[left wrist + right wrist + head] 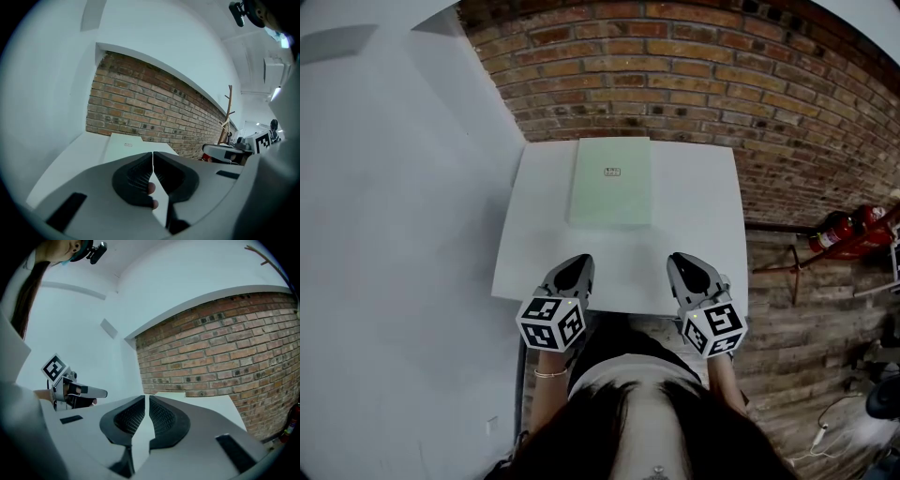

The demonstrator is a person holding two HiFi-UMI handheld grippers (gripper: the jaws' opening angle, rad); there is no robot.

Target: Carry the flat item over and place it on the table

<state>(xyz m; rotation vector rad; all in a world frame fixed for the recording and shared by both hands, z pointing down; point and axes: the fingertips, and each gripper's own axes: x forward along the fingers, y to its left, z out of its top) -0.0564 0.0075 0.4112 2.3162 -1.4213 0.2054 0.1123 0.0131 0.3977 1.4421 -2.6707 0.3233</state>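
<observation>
The pale green flat rectangular sheet (610, 181) lies flat on the white square tabletop (694, 206). It sits on the far half, its far short edge up by the red brick wall (675, 75), and a small printed label shows near its middle. Nothing touches it, and bare white surface runs all round its near and side edges.

Back at the near edge, the two grey grippers sit side by side, both pointing toward the sheet with bare tabletop between them and it. The left gripper (578, 262) has its jaws closed, the ribbed black pads meeting at the tips with nothing between them. In its own view a couple of the person's fingertips (151, 189) peek through behind the pads. The right gripper (680, 260) is also closed and empty, with only a hairline slit between its pads. Each carries its marker cube toward the person.

Further out, a plain white wall (394, 234) runs along the left of the table. Wooden floorboards (806, 328) spread to the right, and a red fire extinguisher (844, 230) lies by the base of the brick. The person's dark hair (637, 431) fills the bottom of the head view.
</observation>
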